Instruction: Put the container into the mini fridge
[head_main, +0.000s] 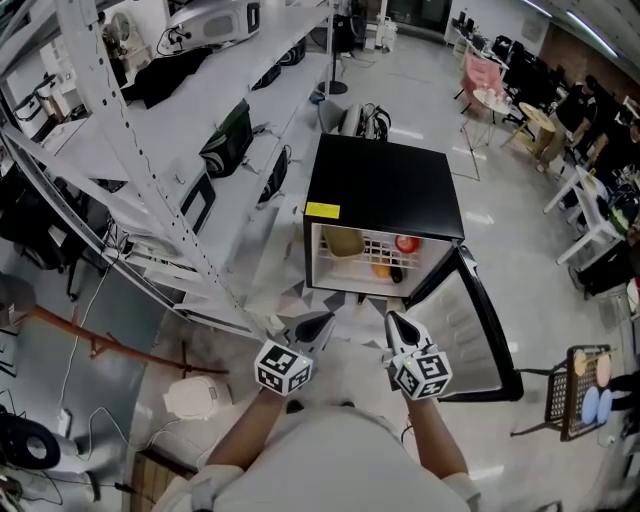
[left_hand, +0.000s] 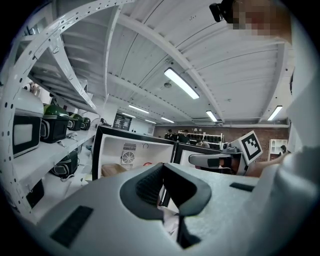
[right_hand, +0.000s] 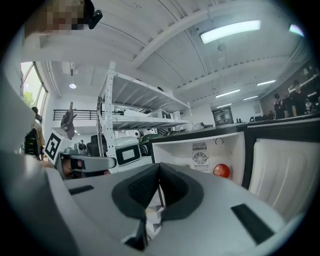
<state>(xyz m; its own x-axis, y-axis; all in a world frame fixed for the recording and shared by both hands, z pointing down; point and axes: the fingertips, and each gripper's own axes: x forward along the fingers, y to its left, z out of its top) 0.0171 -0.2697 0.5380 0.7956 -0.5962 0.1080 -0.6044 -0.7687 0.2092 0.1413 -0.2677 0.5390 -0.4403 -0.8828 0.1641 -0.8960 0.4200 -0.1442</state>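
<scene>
The black mini fridge stands on the floor with its door swung open to the right. A tan container sits on the wire shelf inside at the left, with a red round thing at the right and an orange thing below. My left gripper and right gripper hover side by side just in front of the fridge opening, both shut and holding nothing. The left gripper view shows the container inside the fridge; the right gripper view shows the red thing.
A white metal shelving rack with appliances runs along the left. A white round appliance lies on the floor at the lower left. A small cart stands at the right, beyond the open door. Chairs and tables fill the far right.
</scene>
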